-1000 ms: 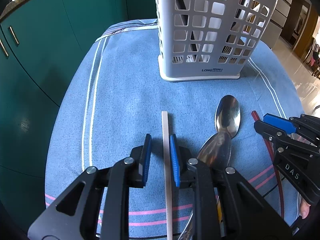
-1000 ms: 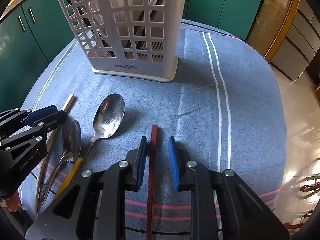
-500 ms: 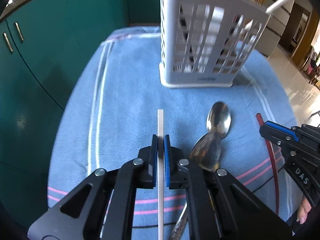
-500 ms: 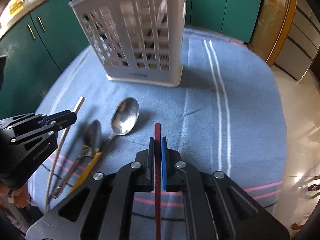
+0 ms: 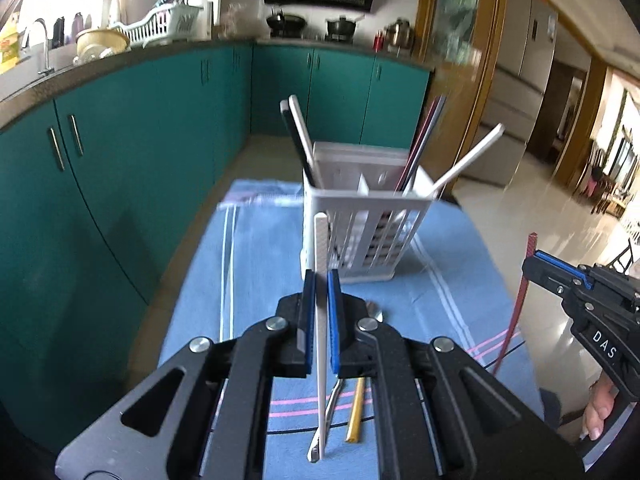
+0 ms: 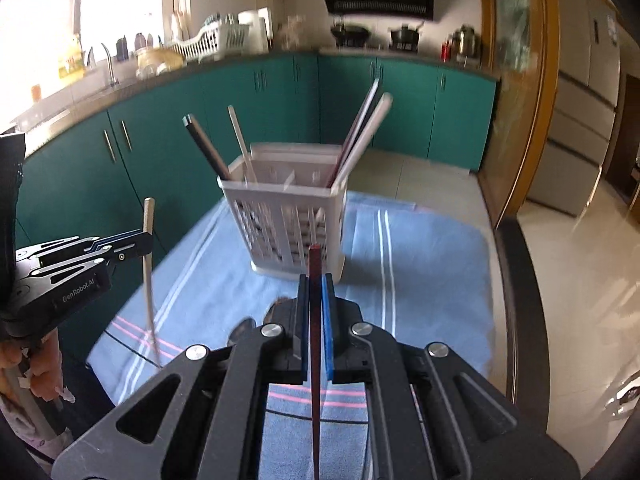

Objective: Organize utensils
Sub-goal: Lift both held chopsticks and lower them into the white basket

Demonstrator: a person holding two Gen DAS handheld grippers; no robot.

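Since the earlier frames both chopsticks had left the cloth: the white chopstick (image 5: 321, 240) and the dark red chopstick (image 6: 314, 276) each stood lifted in the air, tips raised toward the white utensil basket (image 5: 360, 236), where a second before they lay flat on the blue cloth (image 5: 256, 280). The basket stood at the far end of the table, already carrying several sticks that leaned against its rim (black and white on the left, reddish and white on the right). I judged that the raised, forward-pointing hold served to bring each stick up over the rim for a drop into a compartment.

The left hand-held gripper (image 5: 321, 280) was clenched on the white chopstick, its blue pads pressed to both sides with no gap visible, the stick's long tail hanging back below. The right hand-held gripper (image 6: 315, 284) was likewise clamped tight on the dark red chopstick partway along its length. Both tools were near the basket but not yet above it. On the near cloth, below the left tool, a metal spoon handle (image 5: 334, 400) and a yellow handle (image 5: 355, 412) waited unsorted.
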